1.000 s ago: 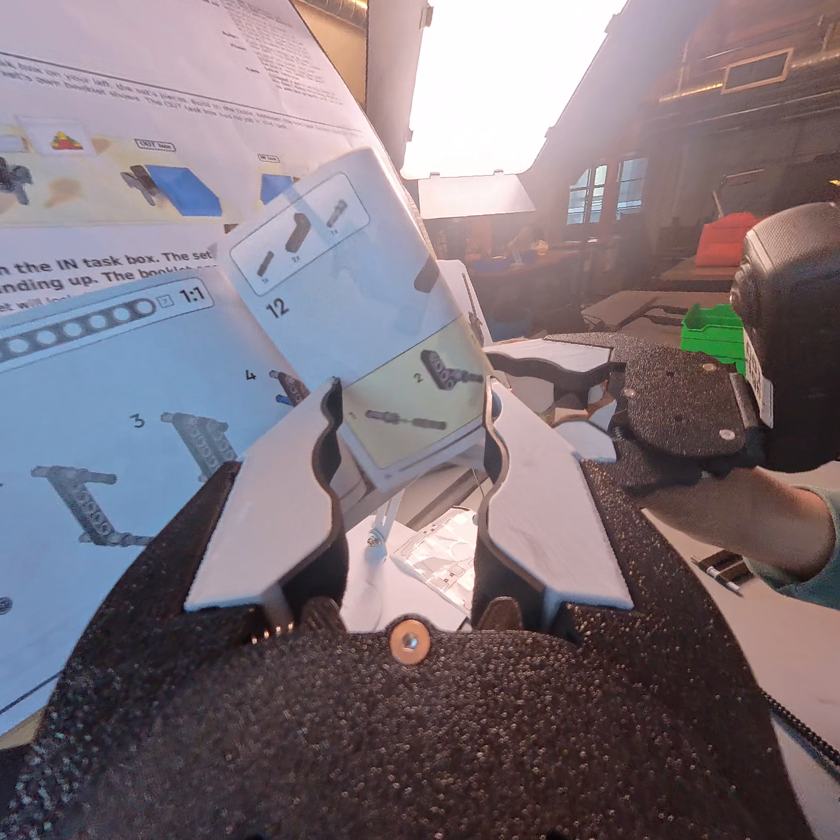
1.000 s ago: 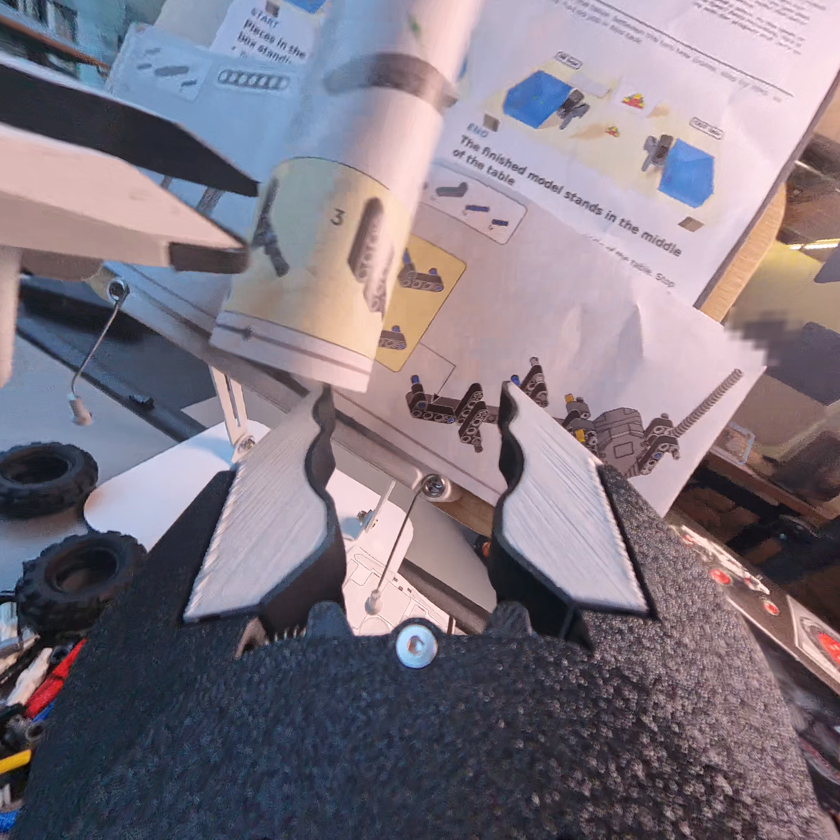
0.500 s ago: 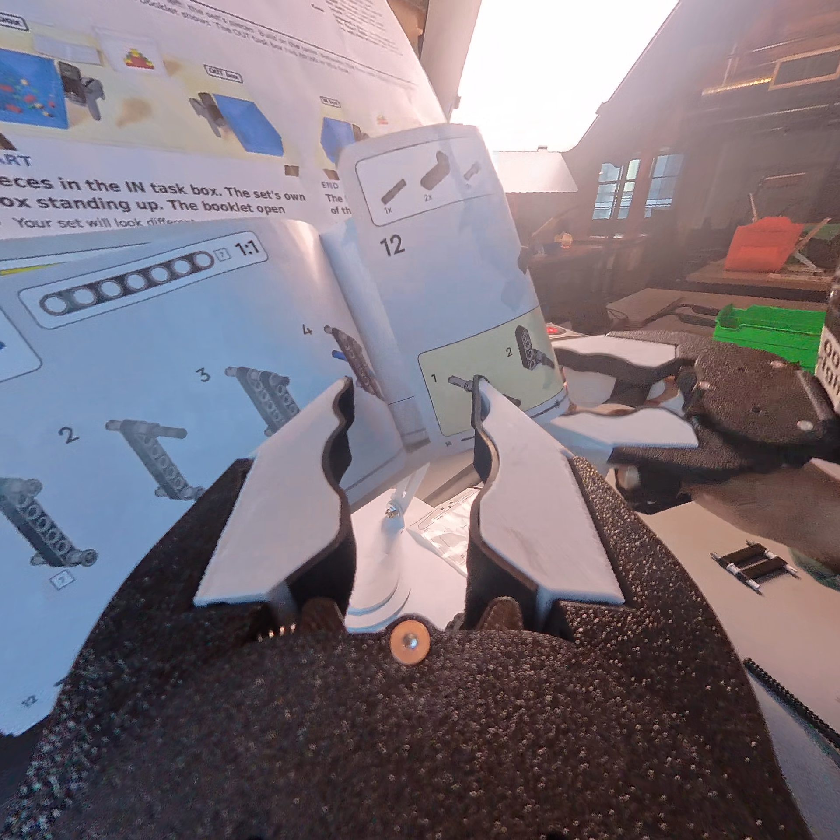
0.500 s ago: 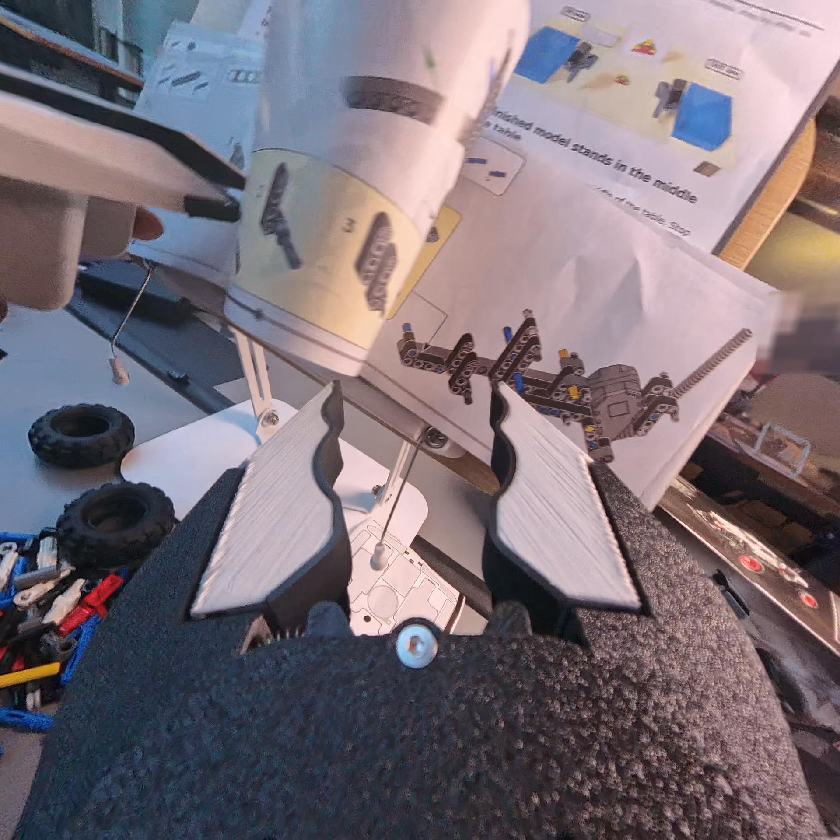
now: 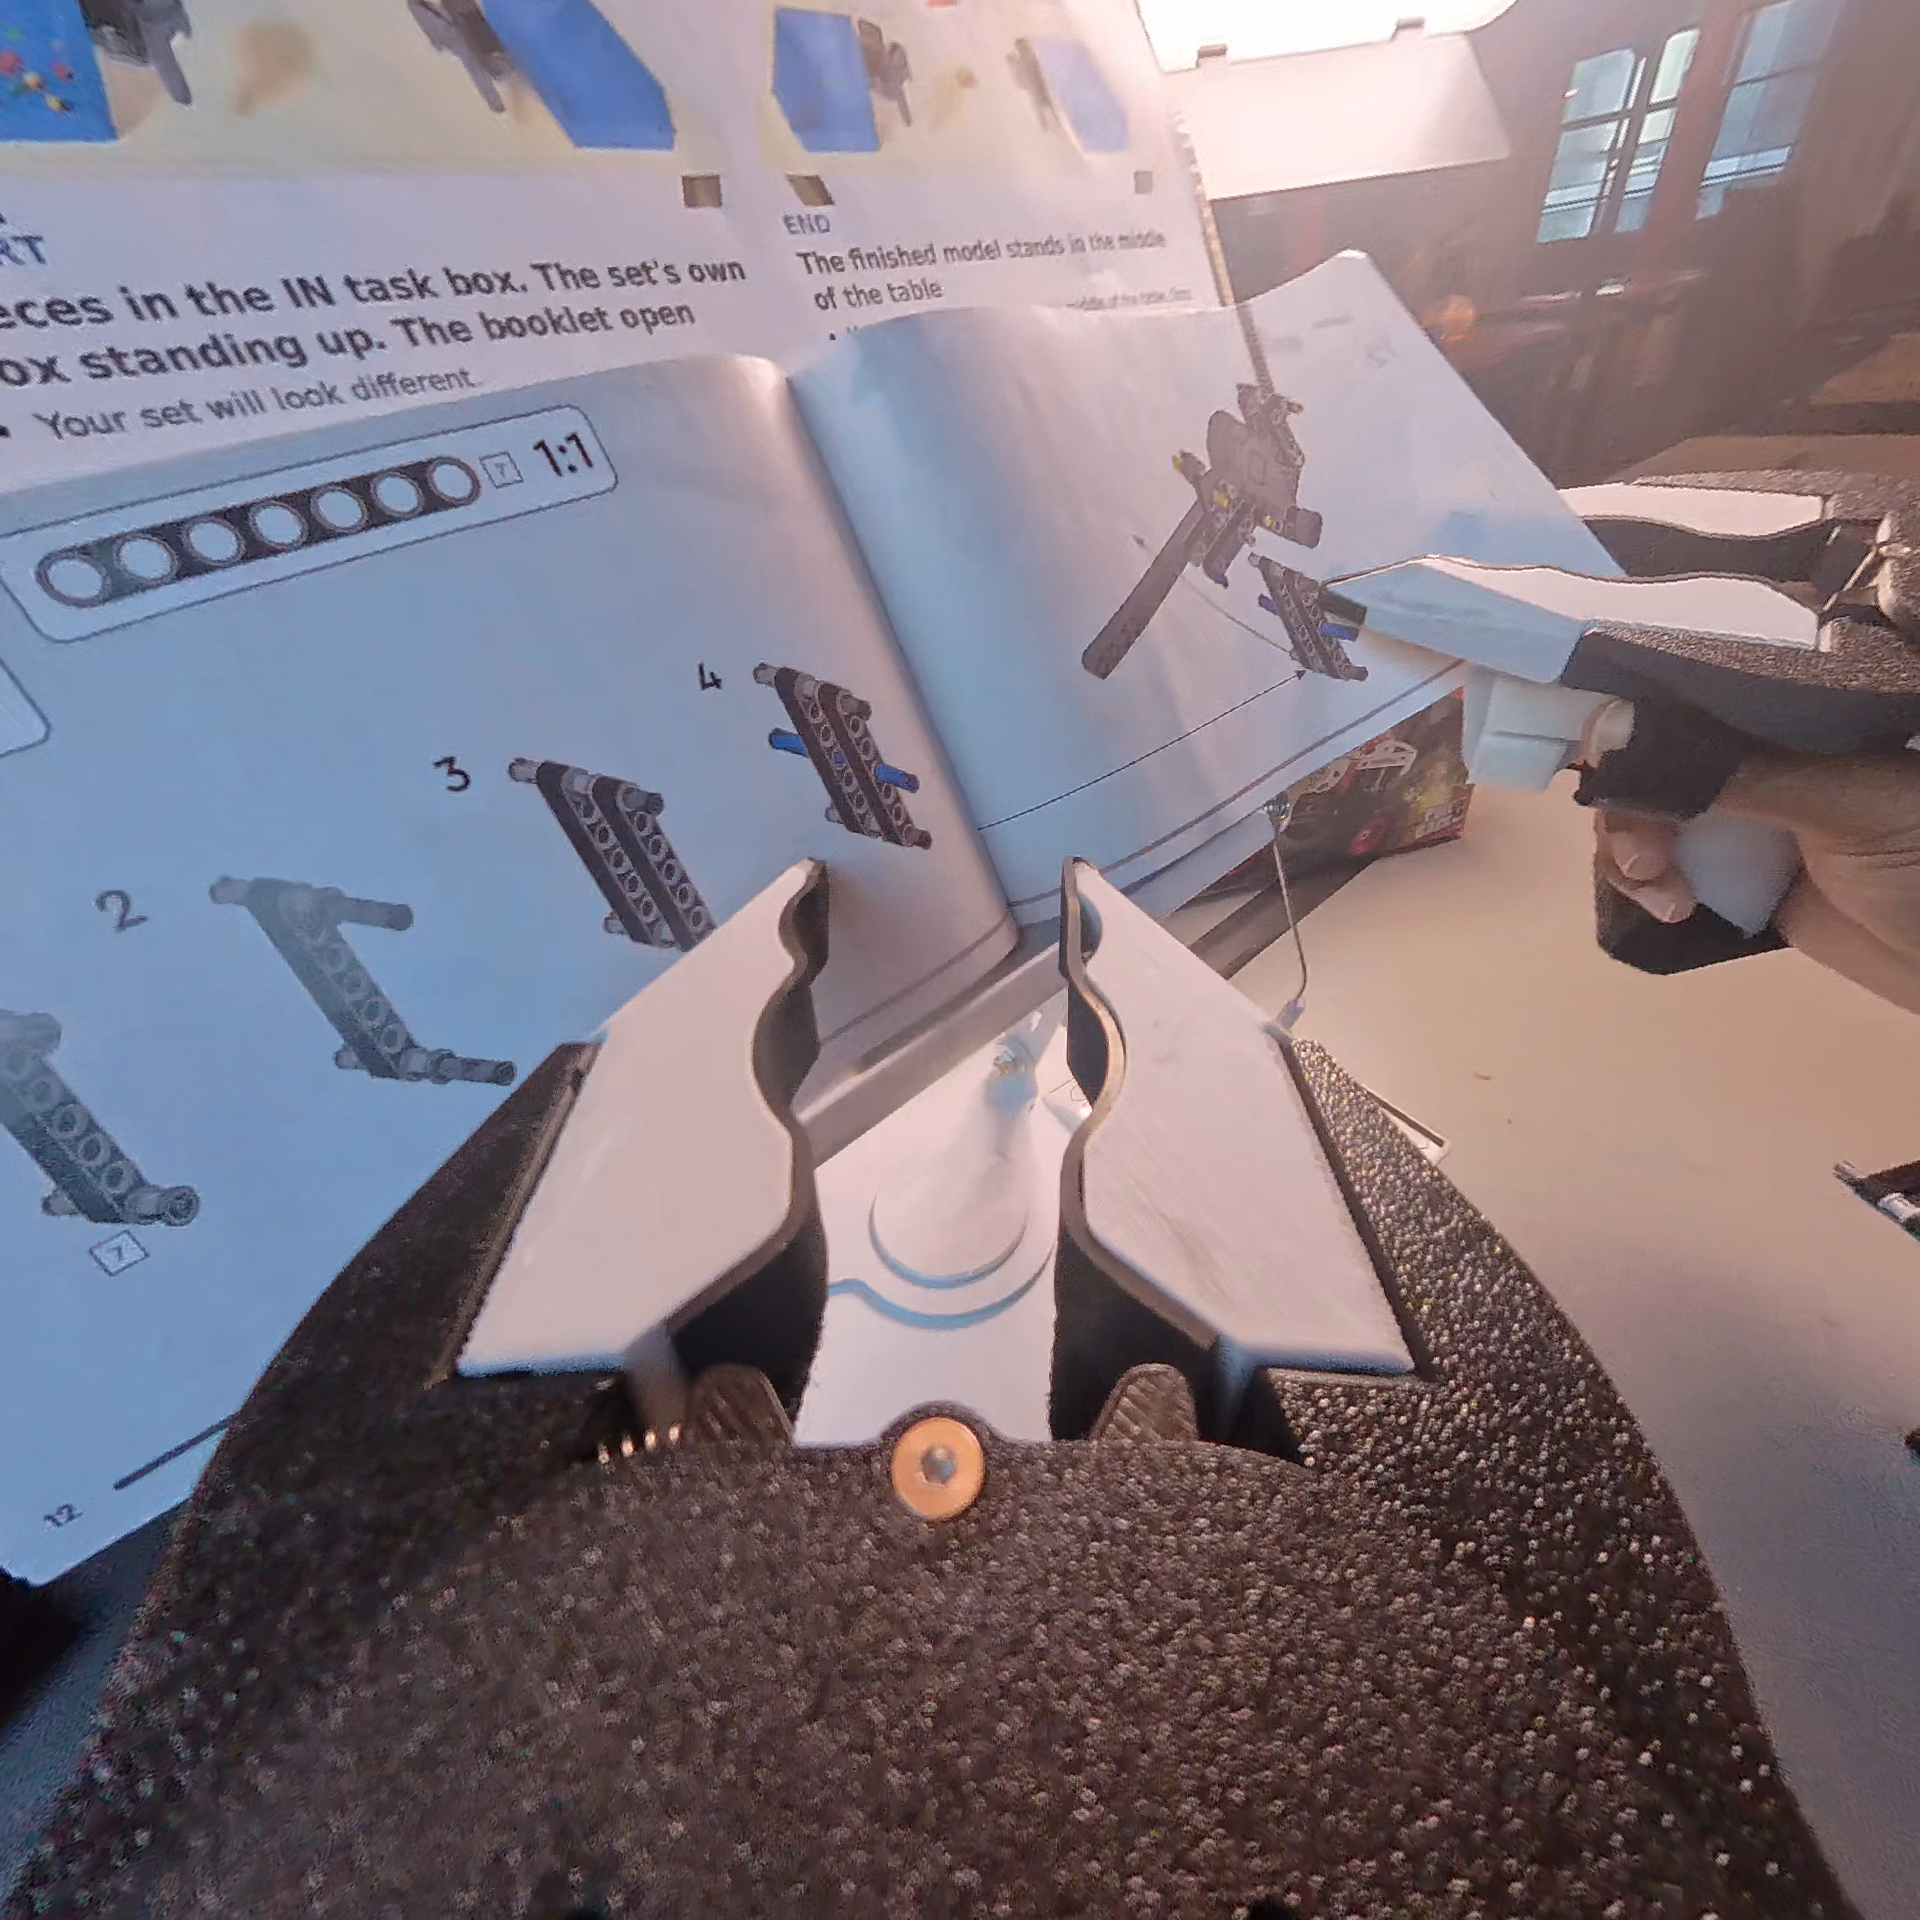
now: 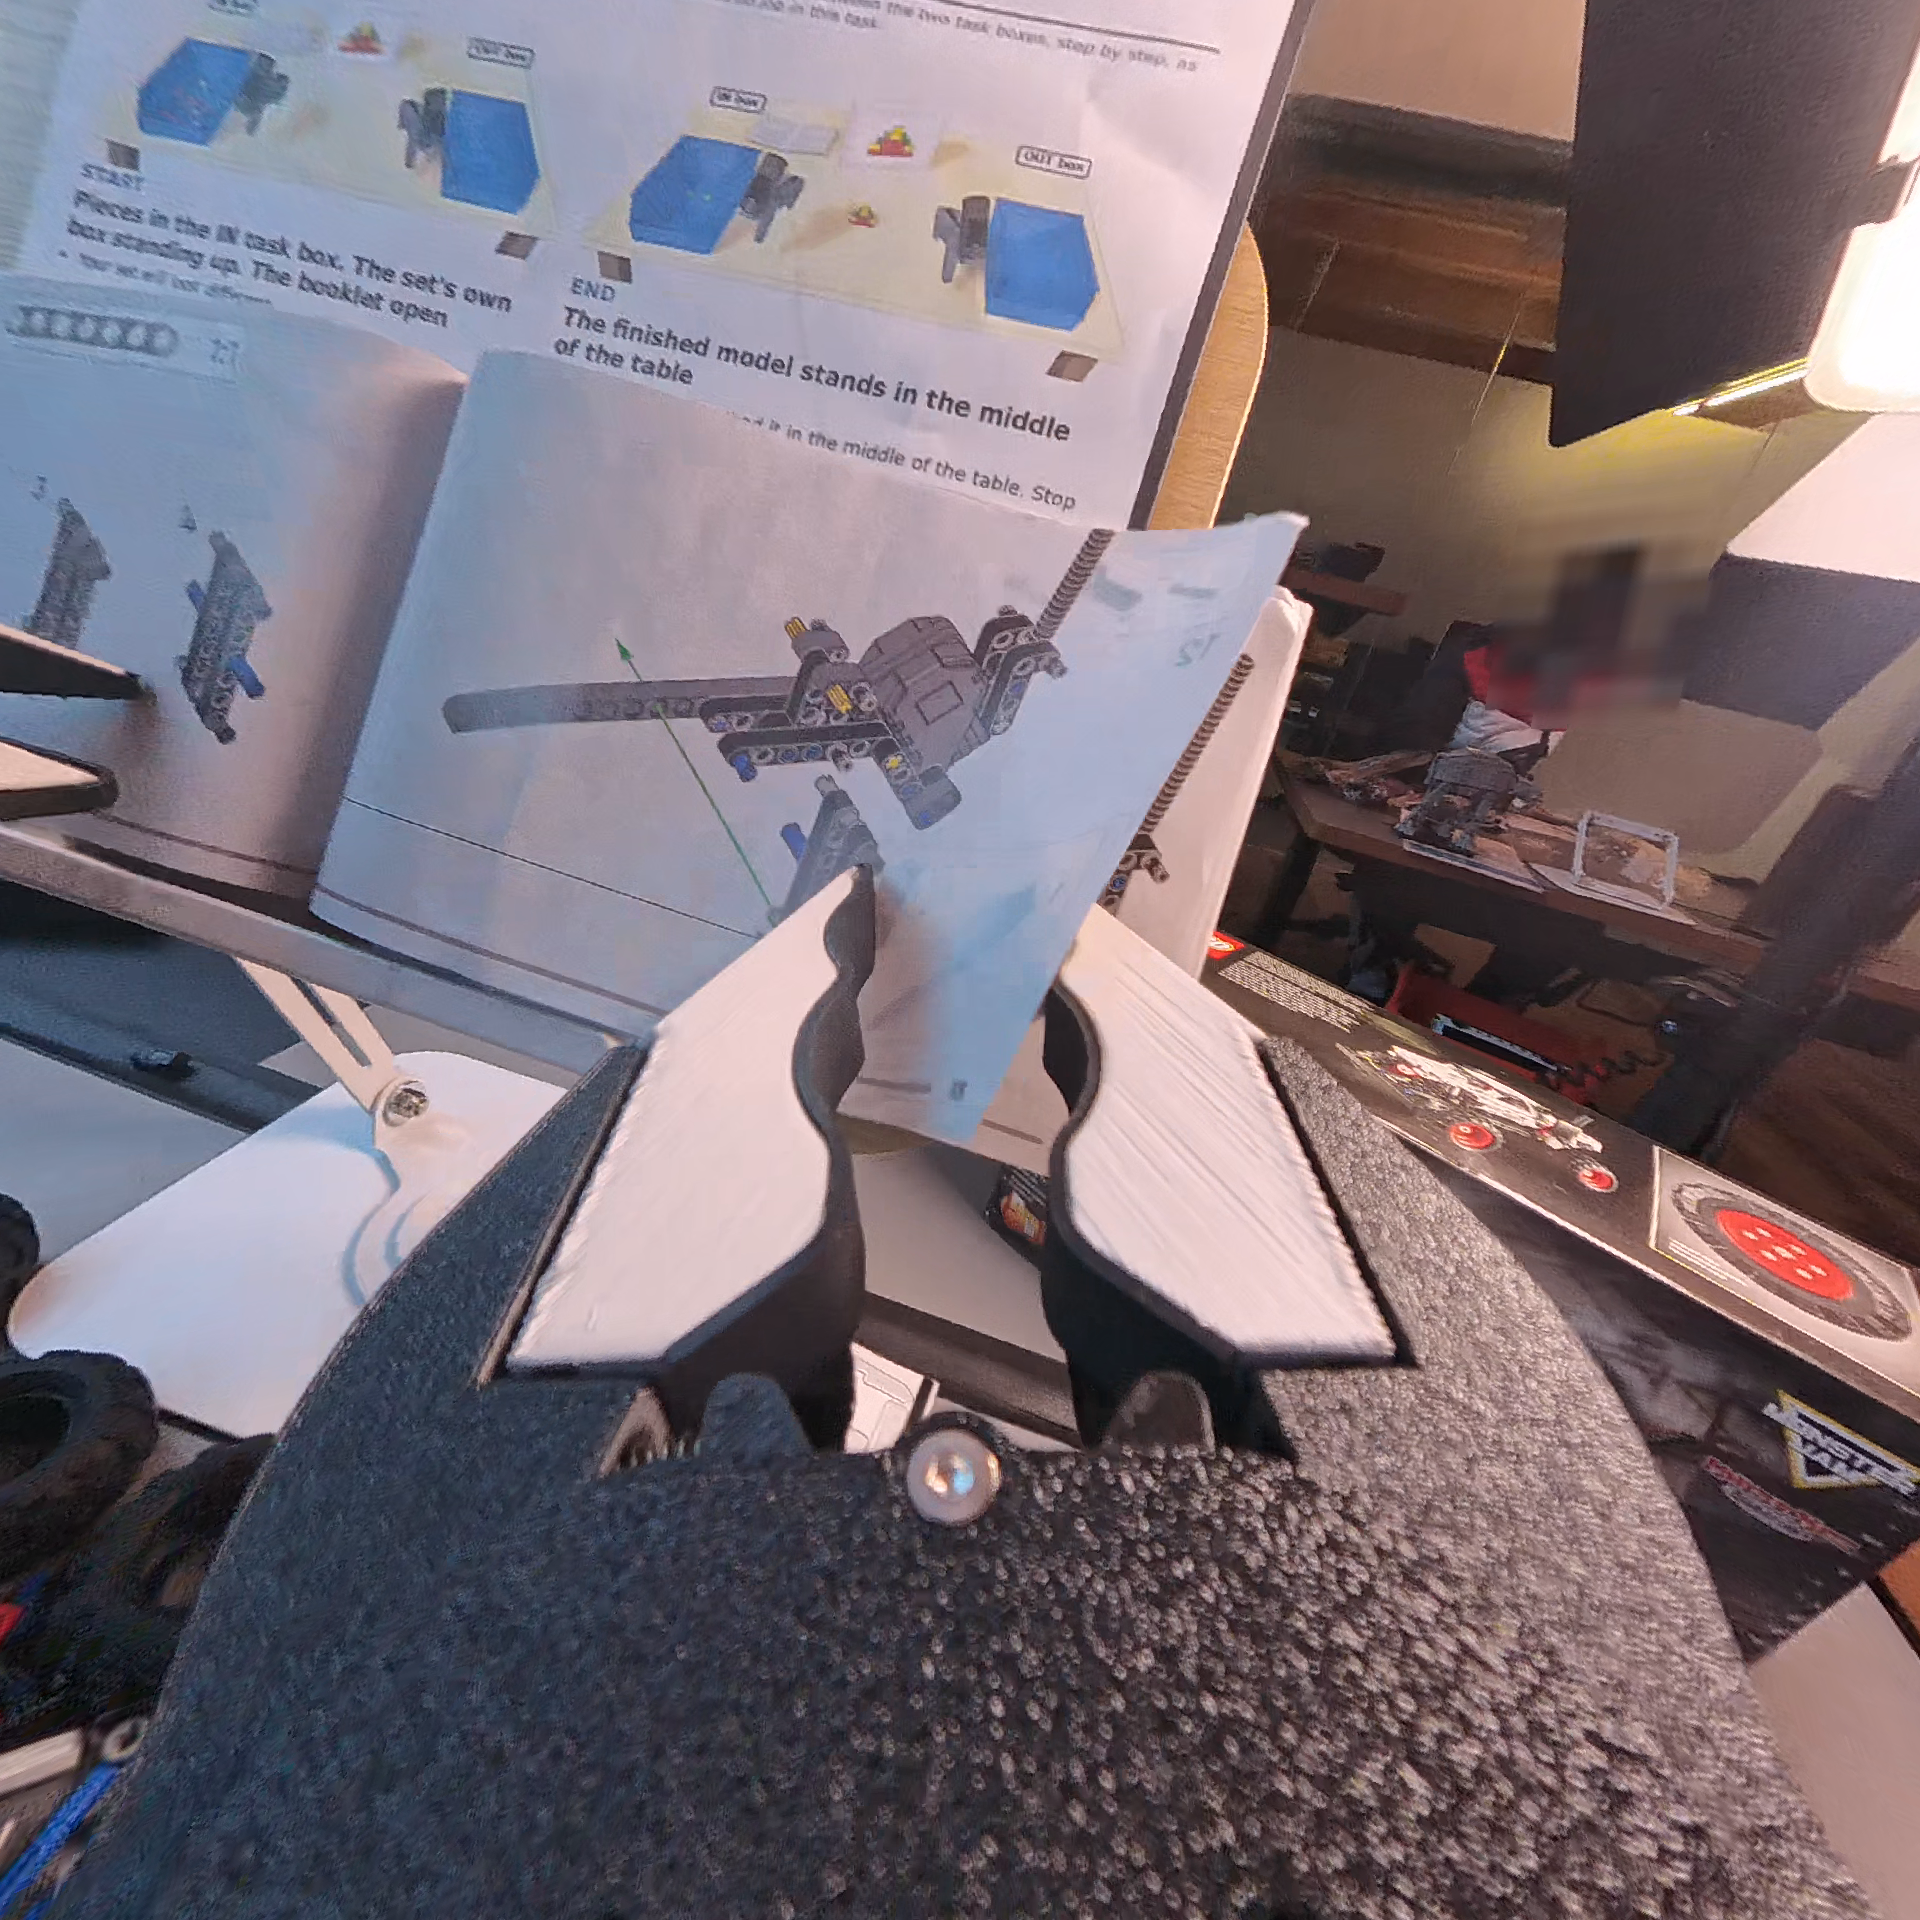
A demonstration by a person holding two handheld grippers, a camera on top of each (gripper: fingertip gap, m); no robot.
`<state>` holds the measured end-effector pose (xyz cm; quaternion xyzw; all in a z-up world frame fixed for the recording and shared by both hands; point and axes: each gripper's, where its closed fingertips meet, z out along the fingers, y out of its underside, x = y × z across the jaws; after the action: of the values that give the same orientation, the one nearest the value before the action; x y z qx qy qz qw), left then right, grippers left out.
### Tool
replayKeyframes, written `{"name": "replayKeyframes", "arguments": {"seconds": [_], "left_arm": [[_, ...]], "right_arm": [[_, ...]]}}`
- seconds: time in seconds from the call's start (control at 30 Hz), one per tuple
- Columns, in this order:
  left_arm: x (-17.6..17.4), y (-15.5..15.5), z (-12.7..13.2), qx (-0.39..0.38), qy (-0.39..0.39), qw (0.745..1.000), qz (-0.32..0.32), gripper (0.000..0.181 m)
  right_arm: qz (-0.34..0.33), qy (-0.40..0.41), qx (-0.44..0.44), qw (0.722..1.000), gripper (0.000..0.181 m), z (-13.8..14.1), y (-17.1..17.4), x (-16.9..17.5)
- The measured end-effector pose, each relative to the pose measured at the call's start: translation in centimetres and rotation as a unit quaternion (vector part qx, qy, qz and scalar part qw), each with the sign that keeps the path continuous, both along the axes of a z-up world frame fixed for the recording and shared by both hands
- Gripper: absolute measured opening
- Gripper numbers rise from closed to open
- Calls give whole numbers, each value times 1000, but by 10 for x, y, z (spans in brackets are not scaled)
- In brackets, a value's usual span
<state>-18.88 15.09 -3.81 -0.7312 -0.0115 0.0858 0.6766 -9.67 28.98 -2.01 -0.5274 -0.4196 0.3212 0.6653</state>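
My left gripper [image 5: 940,883] gapes wide, empty, its smooth grey wavy-edged fingers at the glossy booklet [image 5: 499,727] lying open on a white metal stand [image 5: 935,1236], lower centre. My right gripper [image 6: 961,935] is parted too, the curled page [image 6: 727,644] between its fingers. Half a second ago that page stood upright; now it lies nearly flat. A black printed box [image 6: 1558,1164] sits lower right.

An open booklet [image 5: 644,748] rests on a stand [image 6: 239,1236] — a printed sheet [image 6: 810,260] upright behind it.

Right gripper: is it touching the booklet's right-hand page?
Touching. In the left wrist view a finger of the right gripper lies against the right-hand page; the right wrist view shows the page's corner between its open fingers.
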Motion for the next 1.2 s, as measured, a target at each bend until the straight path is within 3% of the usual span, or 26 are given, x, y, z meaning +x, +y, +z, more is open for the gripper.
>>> {"name": "replayKeyframes", "arguments": {"seconds": [0.17, 0.33, 0.5, 0.67, 0.77, 0.97, 1.1, 1.2], "left_arm": [[-13, -2, -7, -8, 13, 1000, 25, 45], [-25, -6, -13, -32, 53, 996, 60, 43], [-39, -14, -15, -36, 65, 993, 88, 20], [-42, -20, -19, -42, 61, 993, 91, 21], [-31, -28, -16, -32, 67, 995, 67, 44], [-2, -76, -11, -8, 79, 996, 26, 52], [21, -118, -18, -8, 81, 997, 10, 53], [41, -147, -24, -10, 69, 998, -2, 54]], "right_arm": [[-36, -40, 32, 998, 29, -14, 21, 2], [-61, -46, 57, 995, 40, -9, 36, 8], [-70, -47, 48, 995, 37, -10, 45, 20], [-65, -73, 36, 995, 36, -30, 44, 39], [-31, -78, 28, 996, 31, -35, 30, 62], [69, -158, 10, 985, 19, -65, -7, 134], [111, -258, -26, 959, 22, -107, -19, 187], [161, -348, -61, 921, 31, -151, -38, 220]]}}
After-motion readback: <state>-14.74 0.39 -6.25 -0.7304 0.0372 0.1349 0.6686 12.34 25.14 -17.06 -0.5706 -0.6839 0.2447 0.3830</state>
